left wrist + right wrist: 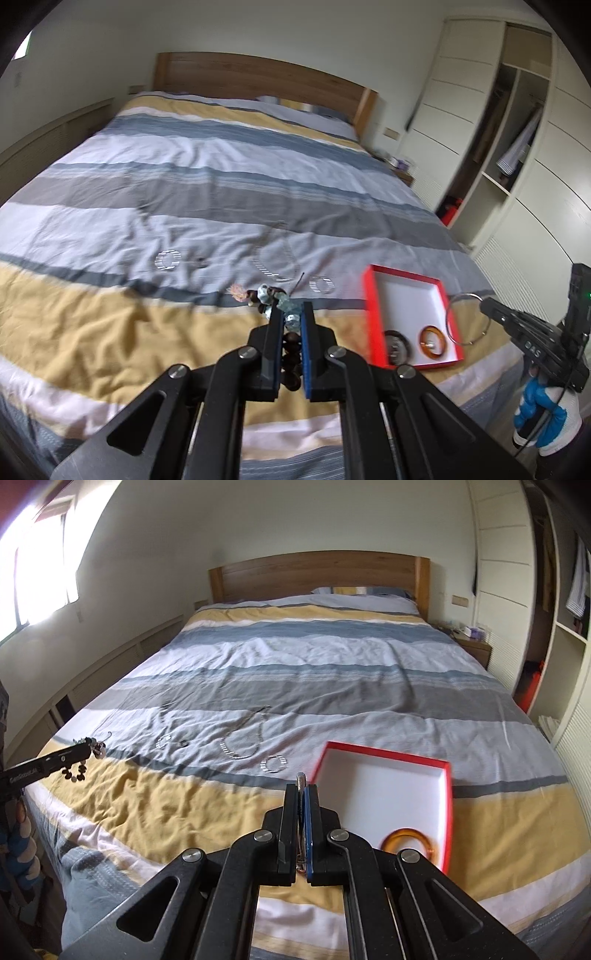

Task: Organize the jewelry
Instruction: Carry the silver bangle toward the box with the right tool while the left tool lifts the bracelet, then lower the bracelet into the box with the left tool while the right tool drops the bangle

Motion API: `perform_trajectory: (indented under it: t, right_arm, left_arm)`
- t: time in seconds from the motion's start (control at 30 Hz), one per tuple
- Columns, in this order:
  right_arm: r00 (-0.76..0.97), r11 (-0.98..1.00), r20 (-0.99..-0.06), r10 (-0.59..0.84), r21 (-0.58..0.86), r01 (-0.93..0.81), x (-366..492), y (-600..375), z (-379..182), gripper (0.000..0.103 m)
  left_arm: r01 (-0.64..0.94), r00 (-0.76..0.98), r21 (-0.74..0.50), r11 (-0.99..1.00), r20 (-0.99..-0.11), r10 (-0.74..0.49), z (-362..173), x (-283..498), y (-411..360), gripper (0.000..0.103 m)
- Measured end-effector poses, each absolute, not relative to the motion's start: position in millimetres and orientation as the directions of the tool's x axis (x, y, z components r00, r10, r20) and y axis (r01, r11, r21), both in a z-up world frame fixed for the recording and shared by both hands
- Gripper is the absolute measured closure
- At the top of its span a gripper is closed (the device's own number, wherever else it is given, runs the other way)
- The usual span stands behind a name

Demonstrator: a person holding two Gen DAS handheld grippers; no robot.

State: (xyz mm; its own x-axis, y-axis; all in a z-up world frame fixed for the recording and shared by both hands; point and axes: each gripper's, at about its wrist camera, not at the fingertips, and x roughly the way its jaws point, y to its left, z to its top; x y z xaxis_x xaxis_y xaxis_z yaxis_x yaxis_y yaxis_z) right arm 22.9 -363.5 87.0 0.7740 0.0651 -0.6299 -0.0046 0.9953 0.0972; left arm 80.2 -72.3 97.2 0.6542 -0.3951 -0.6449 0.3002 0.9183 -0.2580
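My left gripper (291, 310) is shut on a beaded bracelet (271, 295) of dark brown beads, pale blue stones and a pink tassel, held above the bed. To its right lies a red box (369, 314) with a white floor, holding an amber bangle (434, 341) and a dark bangle (396, 345). My right gripper (301, 788) is shut on a thin silver bangle (301, 777), seen edge-on just left of the red box (384, 752). In the left wrist view that silver bangle (461, 319) hangs over the box's right edge. The amber bangle (406, 840) shows partly behind my fingers.
On the striped bedspread (184, 177) lie a chain necklace (243, 738), a silver bracelet (273, 764), another silver bracelet (164, 741) and a small dark piece (183, 743). A wardrobe (517, 129) stands right of the bed. A gloved hand (543, 417) holds the right gripper.
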Motion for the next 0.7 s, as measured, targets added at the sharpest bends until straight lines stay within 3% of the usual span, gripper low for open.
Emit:
perform_trajectory:
  t: [0.7]
  right_arm:
    - [0.685, 0.987, -0.729, -0.009, 0.105, 0.125, 102.4, -472.2, 14.4, 0.1]
  left_arm:
    - [0.533, 0.414, -0.278, 0.799, -0.738, -0.533, 19.6, 165.4, -277.6, 0.096]
